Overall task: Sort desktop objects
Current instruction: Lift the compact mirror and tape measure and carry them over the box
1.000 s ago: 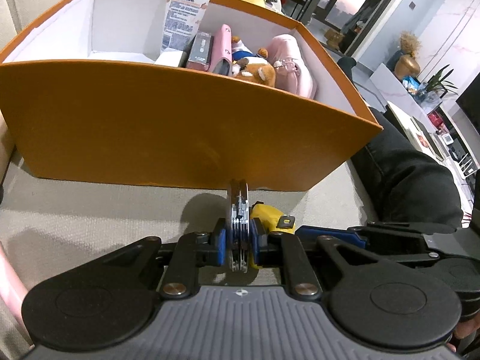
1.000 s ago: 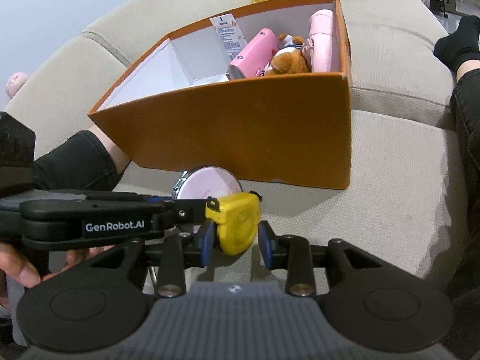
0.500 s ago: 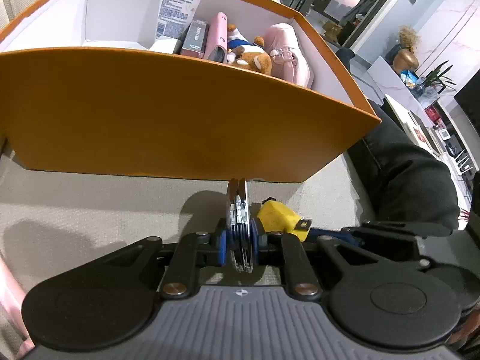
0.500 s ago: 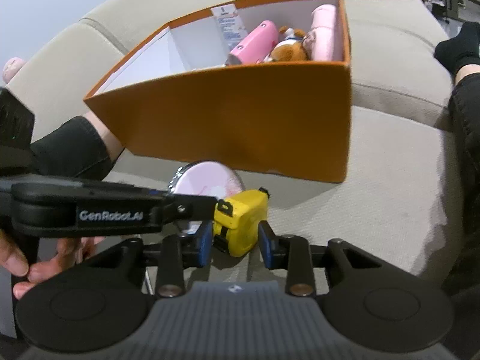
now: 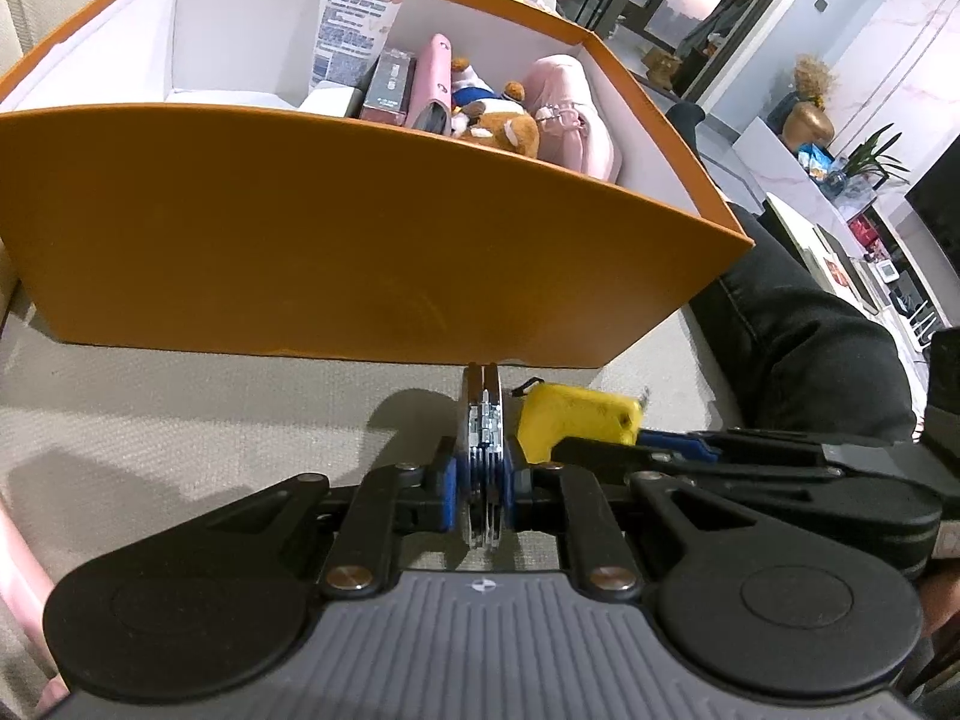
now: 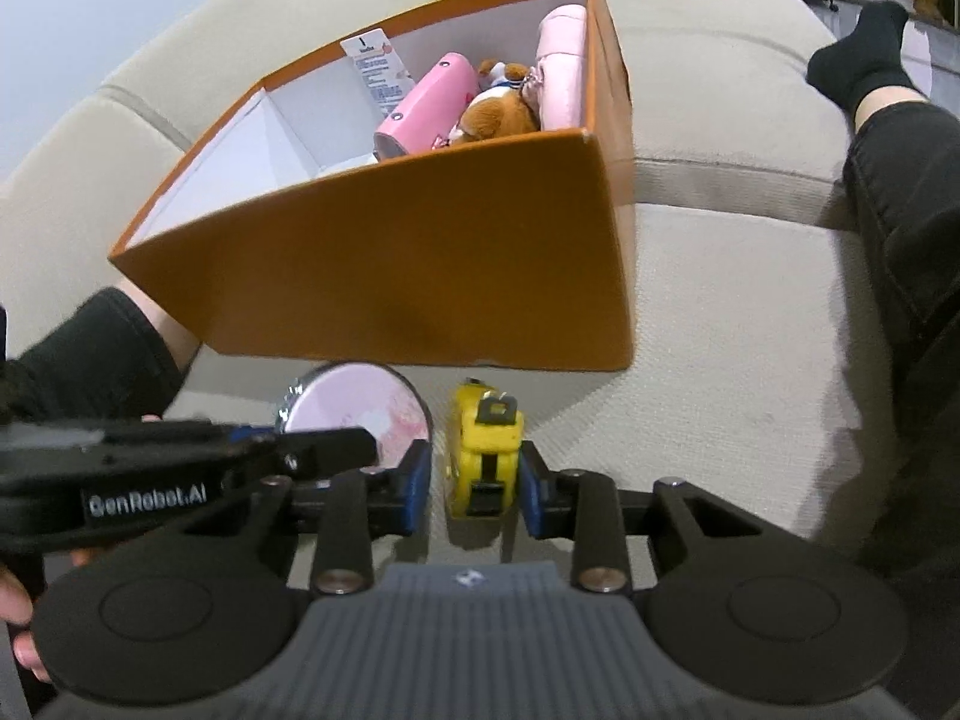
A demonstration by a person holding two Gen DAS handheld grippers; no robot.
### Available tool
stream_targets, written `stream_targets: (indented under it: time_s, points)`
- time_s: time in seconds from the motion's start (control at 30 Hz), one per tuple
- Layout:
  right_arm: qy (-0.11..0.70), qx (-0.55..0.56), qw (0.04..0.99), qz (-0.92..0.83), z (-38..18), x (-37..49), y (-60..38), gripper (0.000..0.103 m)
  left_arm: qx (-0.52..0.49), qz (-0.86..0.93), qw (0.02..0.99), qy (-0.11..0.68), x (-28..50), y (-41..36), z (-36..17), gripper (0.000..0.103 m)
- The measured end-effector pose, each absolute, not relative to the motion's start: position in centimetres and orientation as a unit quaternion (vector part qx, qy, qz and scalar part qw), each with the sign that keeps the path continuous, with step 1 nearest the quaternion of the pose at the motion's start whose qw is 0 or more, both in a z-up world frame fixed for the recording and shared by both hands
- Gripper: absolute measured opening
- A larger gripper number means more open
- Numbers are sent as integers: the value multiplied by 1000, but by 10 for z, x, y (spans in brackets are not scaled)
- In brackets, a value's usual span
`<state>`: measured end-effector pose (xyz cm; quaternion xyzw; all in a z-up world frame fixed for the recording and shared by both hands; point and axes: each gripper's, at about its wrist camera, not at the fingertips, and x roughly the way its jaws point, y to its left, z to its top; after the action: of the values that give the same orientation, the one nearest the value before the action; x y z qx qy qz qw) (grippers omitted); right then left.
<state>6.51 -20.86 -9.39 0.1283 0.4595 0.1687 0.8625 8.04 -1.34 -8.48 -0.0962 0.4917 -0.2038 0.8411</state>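
Reading "Vaseline" on tube in box; left gripper fingers clamp mirror, "GenRobot.AI" arm; right gripper closing round tape.

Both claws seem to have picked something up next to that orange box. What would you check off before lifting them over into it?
1. Left gripper shut on the round mirror: ok.
2. Right gripper around the yellow tape measure, jaws closing; firm grip: cannot tell.
3. The two grippers clear of each other: not ok, they cross closely.
4. Free space in the orange box: ok, its left part is bare.
5. Box wall cleared: not ok, both items sit below the rim.
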Motion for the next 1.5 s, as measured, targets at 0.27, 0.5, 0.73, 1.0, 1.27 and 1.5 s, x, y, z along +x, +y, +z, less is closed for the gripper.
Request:
stream_targets:
  time_s: [0.27, 0.5, 0.73, 1.0, 1.27, 1.5]
  points:
    - [454, 129, 860, 193, -93, 68, -199, 24, -119, -200, 838, 494, 81, -8, -86, 15]
    - [442, 111, 864, 214, -69, 58, -203, 21, -124, -205, 845, 478, 70, 2, -60, 15]
    - [410, 95, 870, 257, -23, 48, -204, 21, -130, -213, 866, 434, 62, 25, -5, 15]
    - [352, 77, 887, 289, 37, 70, -196, 21, -107, -171, 886, 417, 106, 47, 36, 15]
    - [352, 48, 897, 264, 42, 138, -172, 21, -71, -122, 875, 463, 211, 45, 22, 15]
    - [370, 47, 890, 261, 26, 189, -161, 21, -46, -106, 846, 520, 284, 30, -26, 15]
